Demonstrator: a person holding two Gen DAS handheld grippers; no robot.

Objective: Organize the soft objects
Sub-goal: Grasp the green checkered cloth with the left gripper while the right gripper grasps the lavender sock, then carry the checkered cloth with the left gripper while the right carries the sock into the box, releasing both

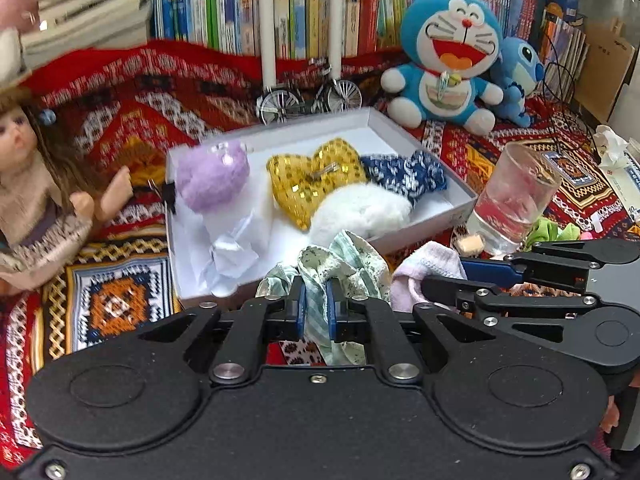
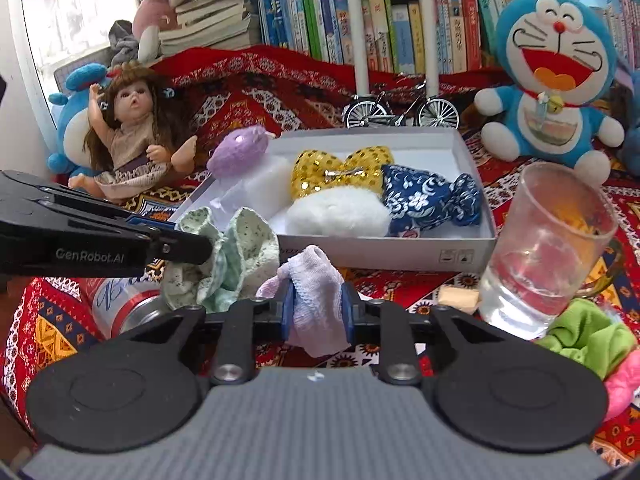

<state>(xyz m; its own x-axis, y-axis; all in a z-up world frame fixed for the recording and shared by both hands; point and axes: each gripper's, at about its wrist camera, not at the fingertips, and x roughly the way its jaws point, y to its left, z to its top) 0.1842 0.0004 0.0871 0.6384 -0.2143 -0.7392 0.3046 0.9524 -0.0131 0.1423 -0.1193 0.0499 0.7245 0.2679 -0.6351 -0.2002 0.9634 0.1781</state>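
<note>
Holding a green floral cloth [image 1: 340, 264] in my left gripper [image 1: 316, 304] and a pink sock [image 2: 316, 280] in my right gripper [image 2: 316, 304], both clamped, ready for the white box [image 2: 400, 254].

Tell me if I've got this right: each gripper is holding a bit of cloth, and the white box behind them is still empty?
Not quite. Both grippers do hold cloth, but the white box isn't empty: the right wrist view shows a gold sequined piece, a white fluffy piece and a blue patterned one inside.

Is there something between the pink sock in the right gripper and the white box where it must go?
Nothing visible blocks it. The pale pink knitted sock, clamped in the right gripper, hangs just before the white cardboard box; only its low front wall lies ahead.
</note>
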